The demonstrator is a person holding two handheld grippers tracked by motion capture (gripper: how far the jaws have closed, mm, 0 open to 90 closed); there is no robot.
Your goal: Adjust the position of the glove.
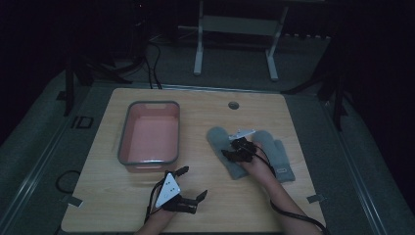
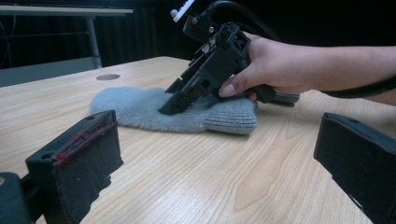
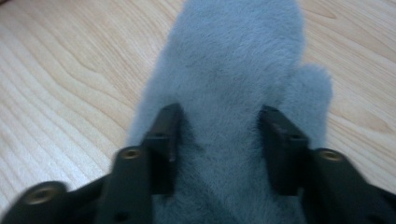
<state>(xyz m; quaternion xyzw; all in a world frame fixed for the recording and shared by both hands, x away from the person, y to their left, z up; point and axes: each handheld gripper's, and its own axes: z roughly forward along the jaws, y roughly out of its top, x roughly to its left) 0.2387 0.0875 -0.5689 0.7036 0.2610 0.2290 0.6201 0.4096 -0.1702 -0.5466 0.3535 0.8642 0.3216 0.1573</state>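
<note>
on table (image 1: 205,105) – fuzzy grey mitten (image 3: 233,60), right gripper (image 3: 219,135) fingers half-spread, digging into pile.

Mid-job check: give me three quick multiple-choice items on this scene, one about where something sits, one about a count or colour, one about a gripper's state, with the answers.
1. Where does the pink bin stand on the table?
A. On its left half
B. On its right edge
C. On top of the mittens

2. How many grey mittens lie on the table?
A. One
B. Two
C. Four

3. How do the left gripper jaws stand?
A. Clamped on a mitten
B. Wide apart with only bare wood between them
C. Shut on the bin's rim

Answers:
1. A, the high view shows the bin left of the table's middle, with the mittens to its right.
2. B, the left mitten and the right mitten lie side by side under the right gripper.
3. B, the left gripper view shows its two jaws far apart over bare tabletop.
</note>
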